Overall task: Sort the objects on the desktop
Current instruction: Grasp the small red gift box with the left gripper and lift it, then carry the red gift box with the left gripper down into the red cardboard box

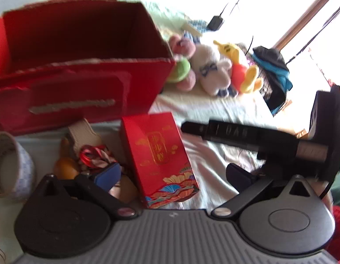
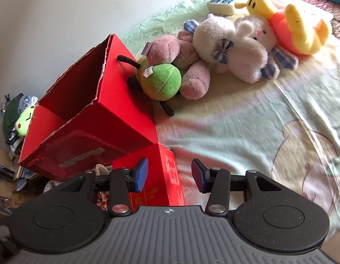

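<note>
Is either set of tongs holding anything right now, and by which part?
Nothing is held. The left tongs stand wide open around the small red box without pressing it; the right tongs hover open above it.

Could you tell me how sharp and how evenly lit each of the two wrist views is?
Left wrist view: motion-blurred throughout, the print on the small red carton smeared, and the window side blown out to white. Right wrist view: much sharper on the plush toys, evenly daylit, soft only toward the bedsheet at right; both bend straight edges, like the big red box.
</note>
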Demonstrator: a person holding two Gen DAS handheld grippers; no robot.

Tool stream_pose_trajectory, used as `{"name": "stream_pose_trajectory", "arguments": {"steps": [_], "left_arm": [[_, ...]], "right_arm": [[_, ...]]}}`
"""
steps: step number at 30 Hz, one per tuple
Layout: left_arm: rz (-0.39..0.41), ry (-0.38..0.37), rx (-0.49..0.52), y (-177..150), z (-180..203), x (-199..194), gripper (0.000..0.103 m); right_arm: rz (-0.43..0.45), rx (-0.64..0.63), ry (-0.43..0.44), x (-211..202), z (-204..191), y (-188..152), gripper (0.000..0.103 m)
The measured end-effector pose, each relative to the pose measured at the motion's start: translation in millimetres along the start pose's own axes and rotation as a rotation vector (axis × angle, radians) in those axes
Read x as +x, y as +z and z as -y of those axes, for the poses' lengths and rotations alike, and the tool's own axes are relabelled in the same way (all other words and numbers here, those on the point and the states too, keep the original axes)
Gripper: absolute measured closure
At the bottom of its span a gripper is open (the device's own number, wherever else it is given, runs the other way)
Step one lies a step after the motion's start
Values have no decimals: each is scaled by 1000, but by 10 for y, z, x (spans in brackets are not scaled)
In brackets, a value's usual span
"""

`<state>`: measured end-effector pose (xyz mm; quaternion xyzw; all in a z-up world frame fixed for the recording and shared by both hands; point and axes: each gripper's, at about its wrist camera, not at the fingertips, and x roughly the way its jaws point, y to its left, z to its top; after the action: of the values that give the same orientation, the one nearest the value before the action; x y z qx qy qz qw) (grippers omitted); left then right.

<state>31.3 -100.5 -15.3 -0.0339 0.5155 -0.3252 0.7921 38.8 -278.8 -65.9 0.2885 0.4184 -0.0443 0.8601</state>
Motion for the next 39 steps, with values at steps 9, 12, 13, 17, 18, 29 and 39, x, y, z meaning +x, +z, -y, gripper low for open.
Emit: {"name": "stream_pose_trajectory", "arguments": {"steps": [9, 12, 13, 17, 18, 29, 39], "left_arm": [[-129, 72, -73, -12, -90, 529, 1], [-132, 65, -113, -12, -77, 602, 1], [-131, 71, -117, -2, -46, 613, 1], [-127, 90, -88, 31, 104, 651, 3], [-125, 90, -73, 42, 151, 665, 3], [-66, 9, 179, 356, 878, 828, 3], [103, -85, 378, 1033, 1212, 342, 3]], "right_arm": [[-285, -148, 159, 350, -26, 100, 61], [-348, -180, 157, 444, -3, 93, 60], [-356, -178, 163, 454, 17, 102, 60], [-354, -177, 170, 446, 133, 158, 60], [-352, -167, 172, 428, 181, 173, 60], [-186, -2, 143, -122, 747, 464, 59], [101, -98, 113, -691, 337, 1109, 59]]}}
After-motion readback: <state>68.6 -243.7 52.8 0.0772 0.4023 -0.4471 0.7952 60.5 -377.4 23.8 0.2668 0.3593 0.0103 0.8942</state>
